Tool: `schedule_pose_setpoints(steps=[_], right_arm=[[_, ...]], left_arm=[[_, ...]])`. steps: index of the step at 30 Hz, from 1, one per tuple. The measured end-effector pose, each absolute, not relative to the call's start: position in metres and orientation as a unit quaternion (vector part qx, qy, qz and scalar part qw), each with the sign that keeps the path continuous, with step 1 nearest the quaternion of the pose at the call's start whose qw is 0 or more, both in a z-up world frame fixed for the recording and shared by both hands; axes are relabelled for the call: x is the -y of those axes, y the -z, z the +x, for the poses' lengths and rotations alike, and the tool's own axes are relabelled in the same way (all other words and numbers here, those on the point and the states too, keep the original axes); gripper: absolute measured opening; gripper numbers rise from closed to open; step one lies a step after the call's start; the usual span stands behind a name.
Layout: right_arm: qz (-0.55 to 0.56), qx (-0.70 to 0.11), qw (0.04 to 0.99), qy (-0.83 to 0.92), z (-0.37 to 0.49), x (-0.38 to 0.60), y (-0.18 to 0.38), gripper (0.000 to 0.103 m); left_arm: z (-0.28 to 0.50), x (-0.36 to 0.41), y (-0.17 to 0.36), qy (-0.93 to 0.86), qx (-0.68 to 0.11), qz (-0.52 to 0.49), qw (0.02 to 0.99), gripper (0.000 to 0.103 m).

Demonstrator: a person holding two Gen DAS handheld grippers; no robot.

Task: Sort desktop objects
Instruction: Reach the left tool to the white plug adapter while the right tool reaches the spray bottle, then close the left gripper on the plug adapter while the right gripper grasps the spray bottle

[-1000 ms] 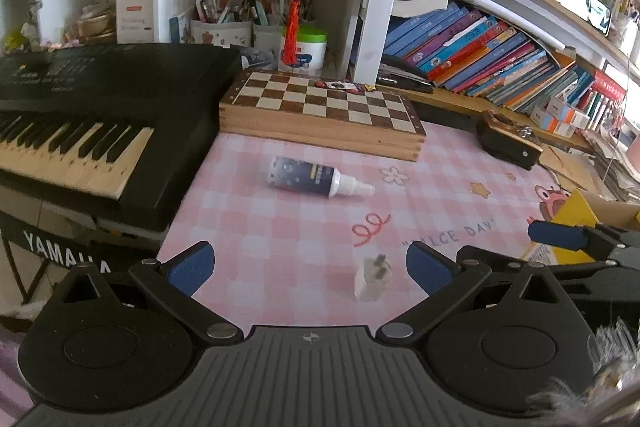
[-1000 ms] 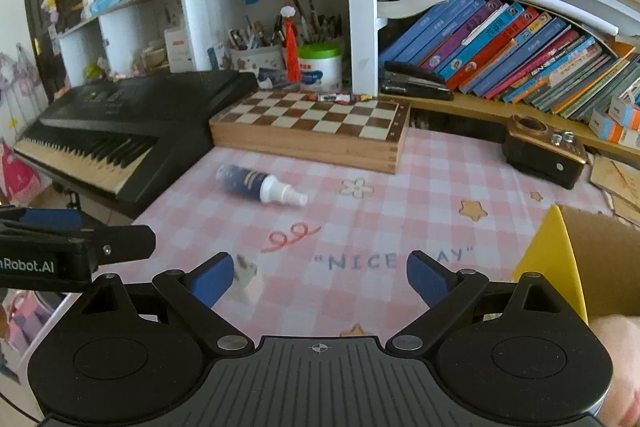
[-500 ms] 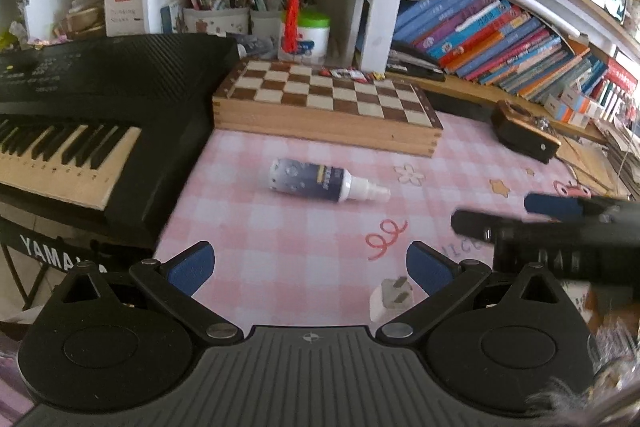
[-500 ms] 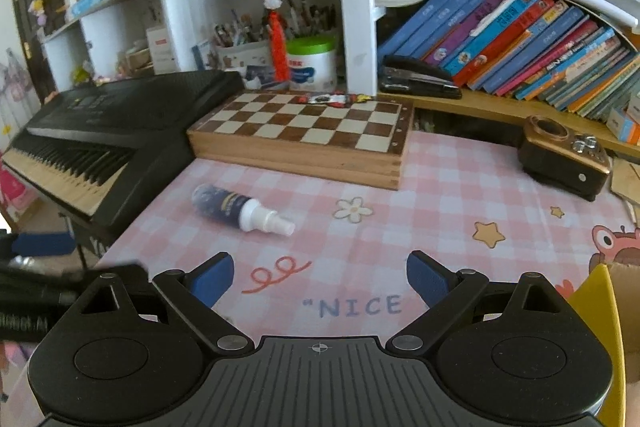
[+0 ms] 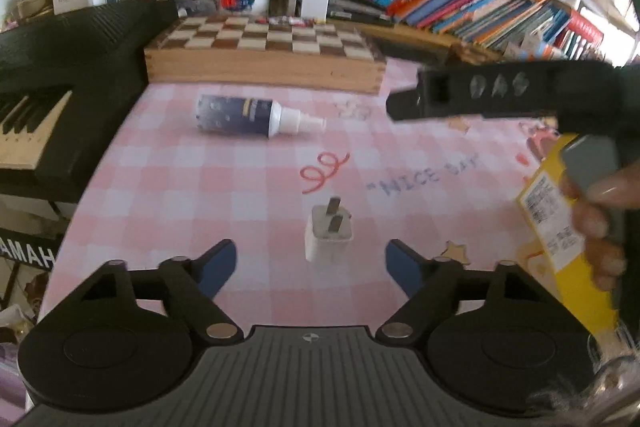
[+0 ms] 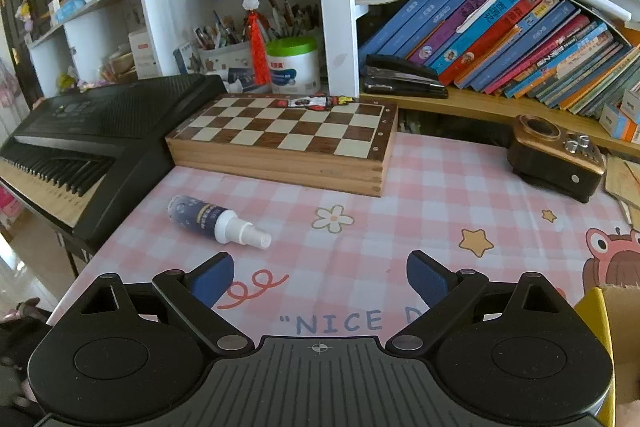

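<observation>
— Pink checked cloth [image 5: 168, 187] is seen across the desk in the left wrist view, with a chessboard box [image 5: 264, 55] at the back and a keyboard [image 5: 60, 75] at the left edge. Where is the task's thing placed?

— A white plug adapter [image 5: 329, 237] is found lying on the cloth just ahead of the left gripper [image 5: 310, 263], a little right of the midline between the blue pads. Its prongs are pointed away from the camera, so its long axis is run roughly along the line of approach. The jaws have just been closing, yet they are held apart, and neither pad is touching the adapter.

— And what else is shown there?

— A spray bottle [image 5: 248, 115] is laid on its side farther back, nozzle to the right. The right gripper's black body [image 5: 500, 93] is seen crossing the upper right, a person's hand [image 5: 596, 211] is wrapped on its handle, and a yellow box [image 5: 560, 227] is seen behind it.

— What is added by the right wrist view?

— The right gripper [image 6: 320, 281] is shown with jaws wide apart and nothing between them. The spray bottle [image 6: 216, 219] is seen ahead and left, and a small brown radio [image 6: 556, 159] at the right. The adapter is not shown there, so the left hand is judged the nearer one.
</observation>
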State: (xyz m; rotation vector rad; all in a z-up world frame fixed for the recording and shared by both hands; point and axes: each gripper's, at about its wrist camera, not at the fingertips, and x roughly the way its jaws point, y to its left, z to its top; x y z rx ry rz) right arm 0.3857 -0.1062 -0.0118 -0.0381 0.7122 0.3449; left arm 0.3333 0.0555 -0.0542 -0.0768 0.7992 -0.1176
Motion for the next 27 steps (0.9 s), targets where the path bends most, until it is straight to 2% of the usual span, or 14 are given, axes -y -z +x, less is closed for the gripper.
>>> schedule_pose_setpoints(steps=[2,3,6,8,9,27], right_arm=[[-0.021,-0.347,0.922,-0.172,0.386,0.104,0.011,0.095],[-0.023,-0.346,0.922,-0.175,0.386,0.102,0.011,0.095],[-0.028,-0.343,0.921,-0.182,0.386,0.098,0.01,0.095],[-0.031,-0.342,0.92,-0.187,0.386,0.095,0.01,0.095],[-0.034,-0.341,0.92,-0.19,0.387,0.093,0.009,0.095],[-0.133,-0.352,0.88,-0.29,0.434,0.032,0.031,0.095]], left_arm=[[0.338,-0.055,0.062,0.053,-0.393,-0.038,0.917,0.066],[0.34,-0.055,0.065,0.05,-0.397,-0.038,0.916,0.058],[0.343,-0.053,0.067,0.051,-0.387,-0.034,0.92,0.049],[0.344,-0.053,0.067,0.054,-0.383,-0.033,0.922,0.034],[0.344,-0.053,0.067,0.055,-0.382,-0.031,0.922,0.023],[0.304,-0.096,0.031,0.005,-0.355,-0.094,0.93,0.023]])
